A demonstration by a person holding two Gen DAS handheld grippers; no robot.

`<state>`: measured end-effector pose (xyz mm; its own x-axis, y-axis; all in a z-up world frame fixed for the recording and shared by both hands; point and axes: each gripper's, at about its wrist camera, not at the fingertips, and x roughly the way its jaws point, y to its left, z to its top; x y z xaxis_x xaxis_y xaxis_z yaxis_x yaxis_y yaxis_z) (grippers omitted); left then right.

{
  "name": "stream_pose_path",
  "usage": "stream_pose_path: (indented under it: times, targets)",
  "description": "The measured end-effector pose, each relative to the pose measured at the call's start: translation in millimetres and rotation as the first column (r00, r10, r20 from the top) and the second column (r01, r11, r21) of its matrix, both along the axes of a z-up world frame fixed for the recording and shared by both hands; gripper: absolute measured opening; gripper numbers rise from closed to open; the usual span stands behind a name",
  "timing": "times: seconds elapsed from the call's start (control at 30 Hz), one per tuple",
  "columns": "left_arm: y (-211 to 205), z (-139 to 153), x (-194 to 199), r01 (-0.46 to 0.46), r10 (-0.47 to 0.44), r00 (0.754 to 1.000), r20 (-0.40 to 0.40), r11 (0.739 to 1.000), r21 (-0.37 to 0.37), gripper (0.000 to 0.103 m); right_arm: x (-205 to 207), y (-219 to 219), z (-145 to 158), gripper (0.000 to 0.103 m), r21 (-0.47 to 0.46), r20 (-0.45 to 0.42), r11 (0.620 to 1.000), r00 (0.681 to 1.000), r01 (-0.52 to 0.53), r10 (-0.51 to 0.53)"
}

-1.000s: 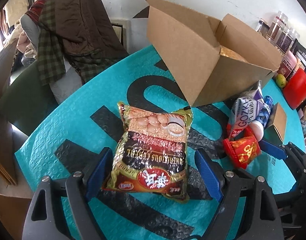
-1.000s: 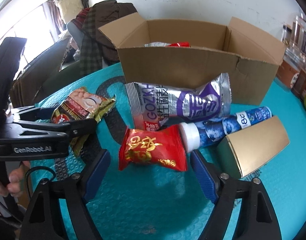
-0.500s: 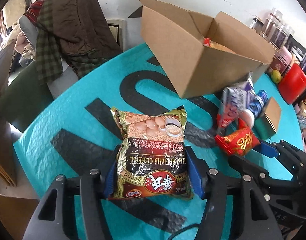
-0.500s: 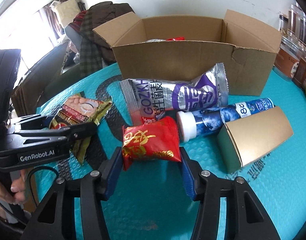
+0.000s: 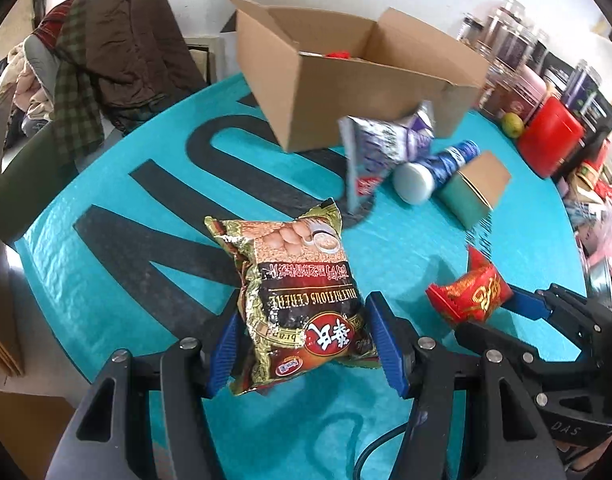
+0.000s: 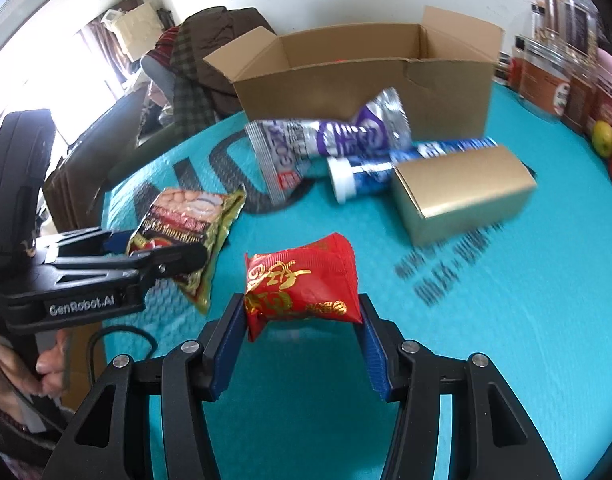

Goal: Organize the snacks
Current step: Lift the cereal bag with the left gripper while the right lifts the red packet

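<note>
My left gripper (image 5: 301,340) is shut on a brown and gold cereal bag (image 5: 301,280) and holds it above the teal mat; the bag also shows in the right wrist view (image 6: 185,232). My right gripper (image 6: 301,344) is shut on a red snack packet (image 6: 301,280), lifted off the mat; the packet also shows in the left wrist view (image 5: 470,292). An open cardboard box (image 5: 346,80) stands at the back of the table (image 6: 506,340), with something red inside.
A silver and purple snack bag (image 6: 326,140), a blue tube (image 6: 406,160) and a gold carton (image 6: 462,188) lie in front of the box. Jars and a red container (image 5: 550,140) line the right edge. A chair with clothes (image 5: 105,60) stands at the left.
Both grippers closed on their snacks and lifted them off the mat, drawing back from the box. The cereal bag and red packet now hang in the fingers.
</note>
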<state>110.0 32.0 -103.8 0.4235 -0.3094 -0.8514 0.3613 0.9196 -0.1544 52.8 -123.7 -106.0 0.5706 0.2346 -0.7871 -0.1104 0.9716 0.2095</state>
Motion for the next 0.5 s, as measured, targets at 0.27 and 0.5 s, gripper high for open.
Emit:
stream_pose_path:
  times: [0.27, 0.5]
  targets:
    - [-19.3, -0.4, -23.2, 0.077, -0.077, 0.997, -0.027, 0.997, -0.011, 0.060, -25.4, -15.8, -1.8, 0.053, 0.002, -0.016, 0.999, 0.999, 0.046, -0.046]
    - [-32.0, -7.1, -29.5, 0.107, -0.107, 0.993, -0.054, 0.994, -0.013, 0.060, -33.5, -21.4, -2.2, 0.056, -0.037, -0.025, 0.995, 0.995, 0.091, -0.092]
